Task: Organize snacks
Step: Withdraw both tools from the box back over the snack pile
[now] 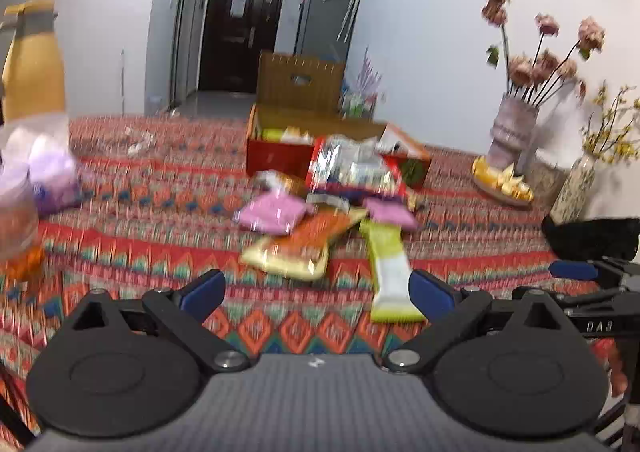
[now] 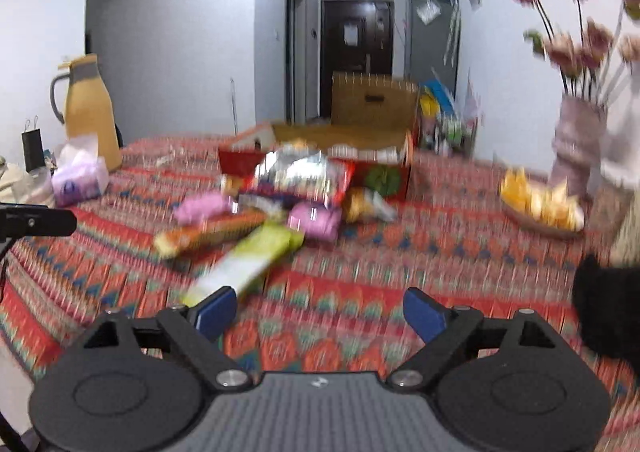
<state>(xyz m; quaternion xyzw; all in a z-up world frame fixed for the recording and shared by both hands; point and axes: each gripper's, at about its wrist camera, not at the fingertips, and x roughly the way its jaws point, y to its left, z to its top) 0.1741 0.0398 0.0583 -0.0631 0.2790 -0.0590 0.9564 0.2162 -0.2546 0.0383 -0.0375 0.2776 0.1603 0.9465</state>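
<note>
Blue-padded left gripper [image 1: 316, 294] has its jaws spread wide w/ nothing between them. Green-white snack pack [image 1: 387, 272] lies flat on the bench, near end just inside the right jaw, long axis running ahead toward the snack pile and open red box [image 1: 280, 156] (probably the sorting bin).

Right wrist view: right gripper [image 2: 320, 312] also empty, jaws wide. Same pack [image 2: 244, 264] touches the left jaw's tip, slanting away up-right; likely first pick.

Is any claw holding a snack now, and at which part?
Nothing is held. The left claw and the right claw are both open, with only the tablecloth between their pads.
</note>
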